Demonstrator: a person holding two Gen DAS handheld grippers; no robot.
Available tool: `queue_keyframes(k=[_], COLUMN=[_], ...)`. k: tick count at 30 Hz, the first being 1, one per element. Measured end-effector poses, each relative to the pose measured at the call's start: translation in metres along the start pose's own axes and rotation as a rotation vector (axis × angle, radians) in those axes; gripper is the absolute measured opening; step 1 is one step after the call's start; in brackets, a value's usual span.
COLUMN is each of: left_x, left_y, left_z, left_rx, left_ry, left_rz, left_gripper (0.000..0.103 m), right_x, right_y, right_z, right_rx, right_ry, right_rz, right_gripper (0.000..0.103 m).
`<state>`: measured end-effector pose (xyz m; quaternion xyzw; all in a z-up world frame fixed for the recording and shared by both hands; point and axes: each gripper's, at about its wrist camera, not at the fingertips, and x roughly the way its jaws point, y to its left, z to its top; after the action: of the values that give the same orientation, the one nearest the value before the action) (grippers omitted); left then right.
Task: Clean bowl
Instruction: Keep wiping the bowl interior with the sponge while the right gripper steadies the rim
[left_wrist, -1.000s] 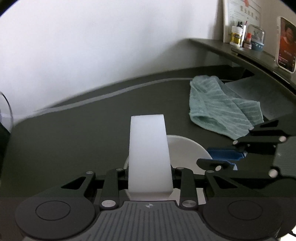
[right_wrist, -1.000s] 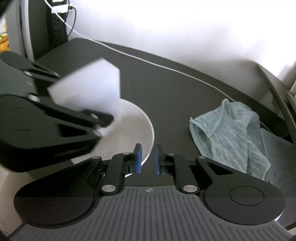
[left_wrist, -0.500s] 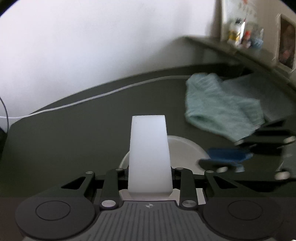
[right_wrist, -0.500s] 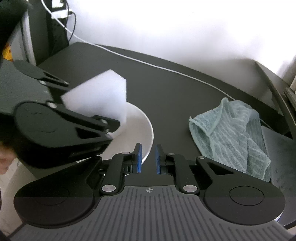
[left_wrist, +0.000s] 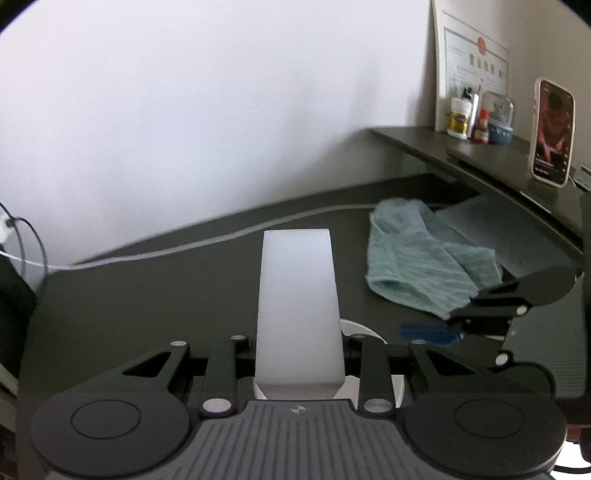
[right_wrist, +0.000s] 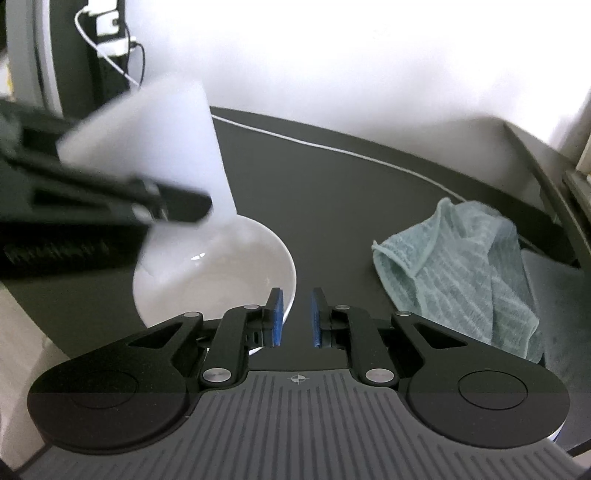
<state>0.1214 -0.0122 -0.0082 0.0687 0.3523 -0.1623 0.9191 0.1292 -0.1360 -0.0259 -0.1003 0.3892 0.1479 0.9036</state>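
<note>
A white bowl (right_wrist: 214, 280) sits on the dark table; in the left wrist view only a sliver of the bowl (left_wrist: 351, 325) shows behind the sponge. My left gripper (left_wrist: 297, 343) is shut on a white sponge block (left_wrist: 297, 302). From the right wrist view, the sponge (right_wrist: 147, 129) hangs tilted above the bowl's left side, held by the blurred left gripper (right_wrist: 110, 206). My right gripper (right_wrist: 295, 317) stands narrowly open at the bowl's right rim, which runs behind its left pad. In the left wrist view the right gripper (left_wrist: 432, 334) is low at the right.
A teal towel (right_wrist: 461, 266) lies crumpled to the right of the bowl, partly on a grey mat (right_wrist: 554, 295). A white cable (right_wrist: 351, 151) runs along the table's back. A raised shelf at the right carries a phone (left_wrist: 552, 133) and small bottles (left_wrist: 465, 118).
The left gripper has lifted the sponge up and away from the bowl. More of the bowl's inside now shows in the right wrist view. The right gripper's gap is unchanged.
</note>
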Motion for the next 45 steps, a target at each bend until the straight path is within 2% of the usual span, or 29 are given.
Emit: queue_keyframes(k=[2, 7, 15, 20, 28, 34, 38, 43, 45], left_x=[0.012, 0.035, 0.033, 0.032, 0.030, 0.033, 0.027, 0.028, 0.028], left_y=[-0.001, 0.007, 0.008, 0.012, 0.011, 0.004, 0.003, 0.006, 0.006], left_z=[-0.004, -0.014, -0.020, -0.021, -0.023, -0.021, -0.022, -0.020, -0.019], left_rx=[-0.010, -0.044, -0.025, -0.091, -0.225, -0.194, -0.161, -0.155, -0.144], left_ry=[0.035, 0.094, 0.114, 0.146, 0.150, 0.147, 0.125, 0.112, 0.110], left_rz=[-0.001, 0.018, 0.039, 0.046, 0.072, 0.076, 0.019, 0.038, 0.056], left_gripper=[0.030, 0.031, 0.031, 0.031, 0.030, 0.030, 0.032, 0.032, 0.032], right_x=[-0.001, 0.000, 0.016, 0.016, 0.014, 0.020, 0.030, 0.039, 0.033], right_y=[-0.004, -0.007, 0.002, 0.004, 0.004, -0.009, -0.012, -0.016, -0.013], right_z=[-0.001, -0.001, 0.002, 0.002, 0.000, 0.000, 0.007, 0.017, 0.014], right_rx=[0.020, 0.060, 0.059, 0.064, 0.063, 0.093, 0.091, 0.090, 0.076], right_ry=[0.010, 0.023, 0.062, 0.065, 0.064, 0.049, 0.035, 0.037, 0.038], right_rz=[0.019, 0.043, 0.058, 0.088, 0.072, 0.074, 0.058, 0.083, 0.075], right_gripper=[0.020, 0.022, 0.026, 0.029, 0.027, 0.024, 0.017, 0.019, 0.023])
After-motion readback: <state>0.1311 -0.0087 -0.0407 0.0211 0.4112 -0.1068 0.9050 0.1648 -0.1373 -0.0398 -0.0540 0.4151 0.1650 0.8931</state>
